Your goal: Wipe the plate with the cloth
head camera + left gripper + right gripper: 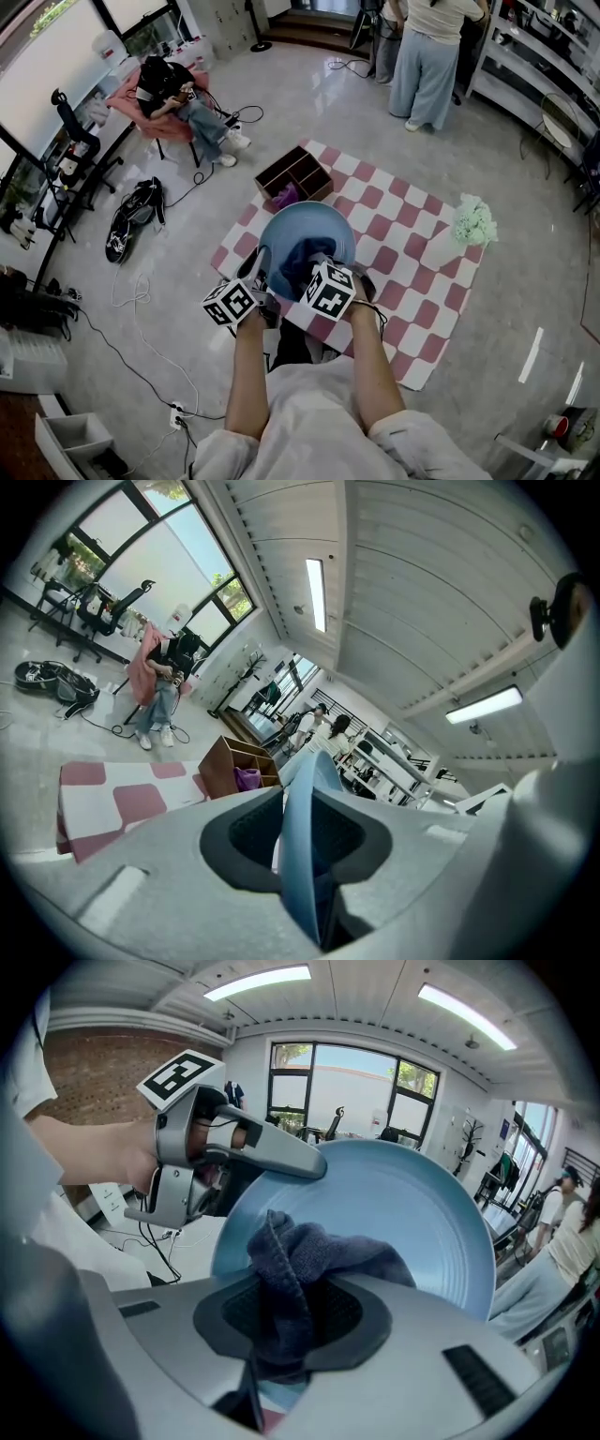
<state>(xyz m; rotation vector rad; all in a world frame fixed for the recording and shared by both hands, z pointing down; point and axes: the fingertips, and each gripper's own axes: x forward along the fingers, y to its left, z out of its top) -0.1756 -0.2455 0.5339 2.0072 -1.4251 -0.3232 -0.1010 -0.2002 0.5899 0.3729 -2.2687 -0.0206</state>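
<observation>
A light blue plate [298, 232] is held up on edge above the checked mat, with my left gripper [262, 281] shut on its near left rim. In the left gripper view the plate's rim [305, 846] stands edge-on between the jaws. My right gripper [323, 267] is shut on a dark blue cloth [302, 262], which lies against the plate's face. In the right gripper view the cloth [300, 1265] bunches out of the jaws onto the plate [412, 1213], and the left gripper's body [220, 1162] shows clamped on the rim at the upper left.
A pink-and-white checked mat [394, 244] lies on the grey floor. A brown divided box [295, 175] sits at its far edge, a pale green bunch [473, 223] at its right corner. One person sits at the far left [178, 98], another stands at the back [427, 56]. Cables run on the left.
</observation>
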